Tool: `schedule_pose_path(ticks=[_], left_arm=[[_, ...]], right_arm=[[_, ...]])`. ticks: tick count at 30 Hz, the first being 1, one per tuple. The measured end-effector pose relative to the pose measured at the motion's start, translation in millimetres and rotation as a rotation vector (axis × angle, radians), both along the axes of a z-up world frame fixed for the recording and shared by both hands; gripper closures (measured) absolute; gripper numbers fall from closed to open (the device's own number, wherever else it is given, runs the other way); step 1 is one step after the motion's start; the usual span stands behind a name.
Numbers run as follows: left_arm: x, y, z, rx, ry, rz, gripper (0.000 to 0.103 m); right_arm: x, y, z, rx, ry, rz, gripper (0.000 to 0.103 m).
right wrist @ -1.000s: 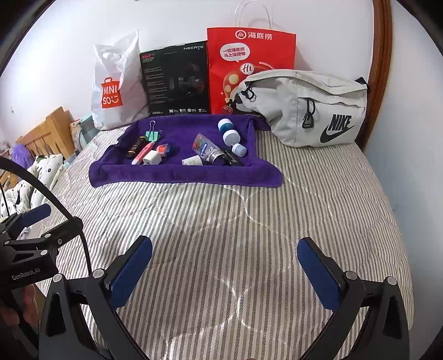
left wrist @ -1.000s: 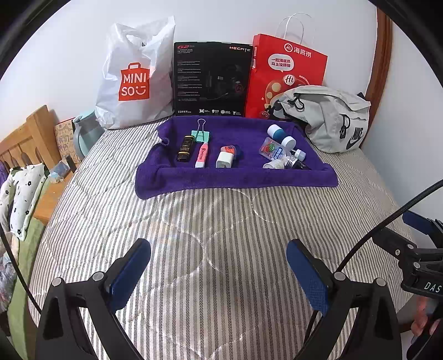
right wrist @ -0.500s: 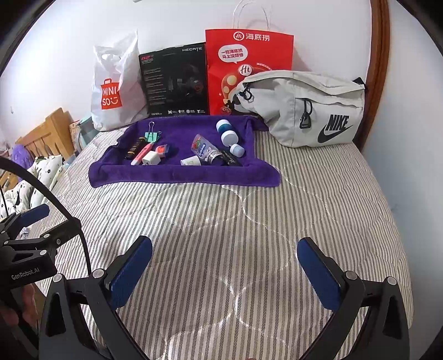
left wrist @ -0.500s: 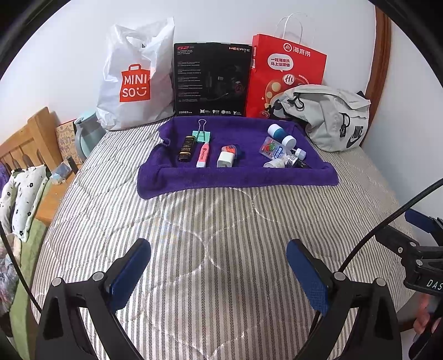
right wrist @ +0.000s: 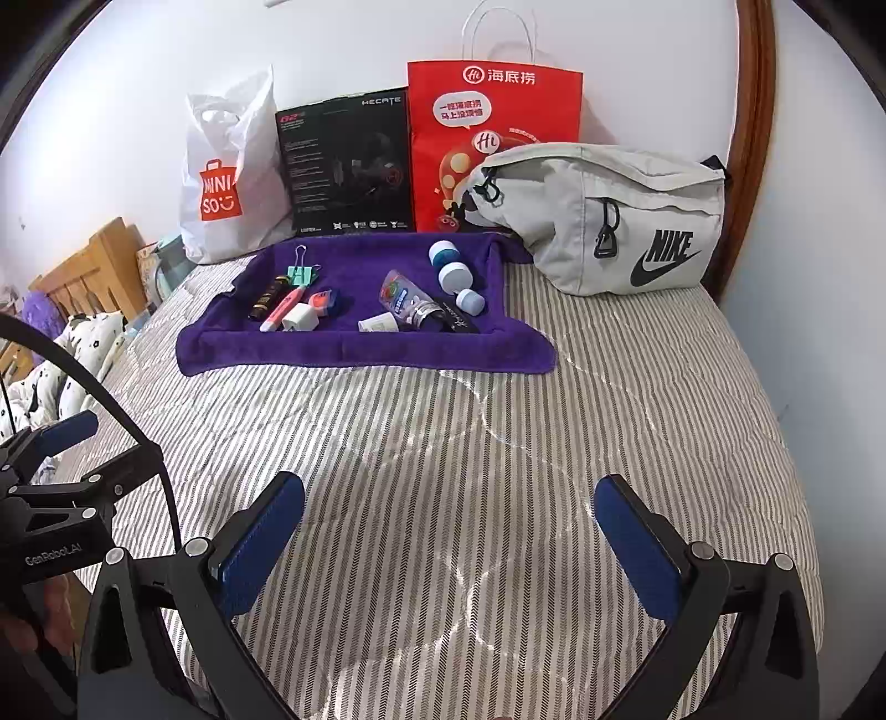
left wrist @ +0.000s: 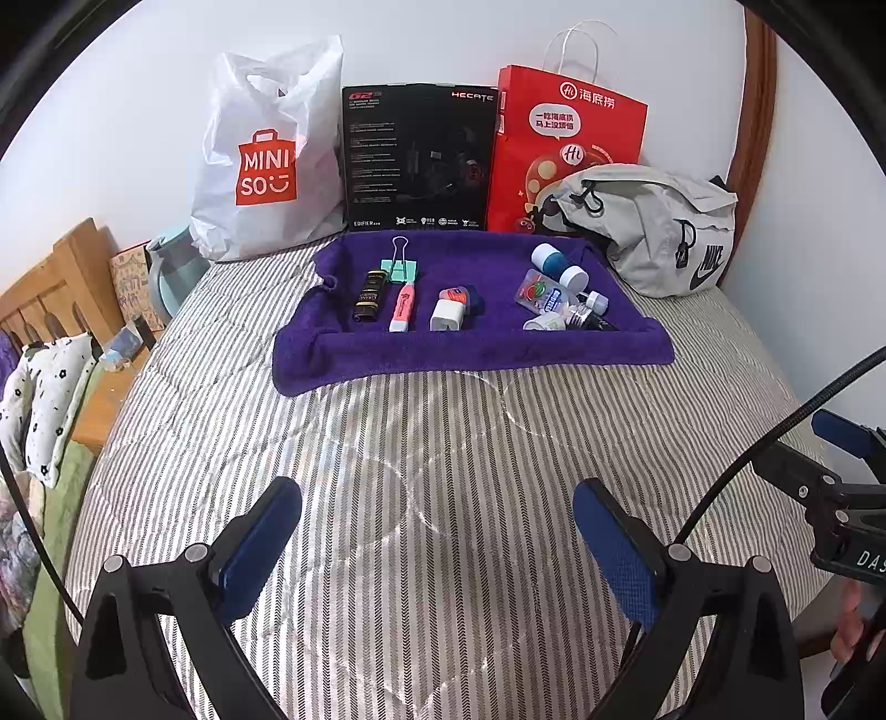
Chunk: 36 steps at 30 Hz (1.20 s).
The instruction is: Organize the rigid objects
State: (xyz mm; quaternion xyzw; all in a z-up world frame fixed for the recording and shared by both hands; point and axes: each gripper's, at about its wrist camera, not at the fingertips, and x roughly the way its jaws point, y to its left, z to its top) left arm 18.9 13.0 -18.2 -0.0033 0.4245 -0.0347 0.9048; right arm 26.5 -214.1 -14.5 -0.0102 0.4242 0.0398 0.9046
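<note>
Across the striped bed, small rigid items lie on a purple towel (left wrist: 470, 349), straight ahead of both tools, well apart. Left tool (left wrist: 437, 545) and right tool (right wrist: 448, 545) gape empty; left probably nearer.

This is a bedroom in a home. A bed (left wrist: 443, 443) with a grey-and-white striped quilt fills most of both views, and a wooden headboard (left wrist: 61, 277) stands at its left side, with a flower-patterned pillow (left wrist: 50, 399) just beside it. Along the plain white wall (left wrist: 443, 39) at the far edge of the bed lean a white shopping bag (left wrist: 266, 160), a black product box (left wrist: 418, 158) and a red paper bag (left wrist: 570, 144), with a grey waist bag (right wrist: 609, 221) at the far right. A purple towel (left wrist: 470, 349) spread on the quilt carries small toiletries and desk items.
</note>
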Motion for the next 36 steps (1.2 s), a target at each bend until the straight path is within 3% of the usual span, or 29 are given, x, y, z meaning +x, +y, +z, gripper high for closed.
schedule_pose_path(ticks=[36], left_arm=[[2.3, 6.7, -0.4, 0.01, 0.005, -0.004, 0.004]], right_arm=[[2.8, 2.2, -1.8, 0.002, 0.01, -0.008, 0.0]])
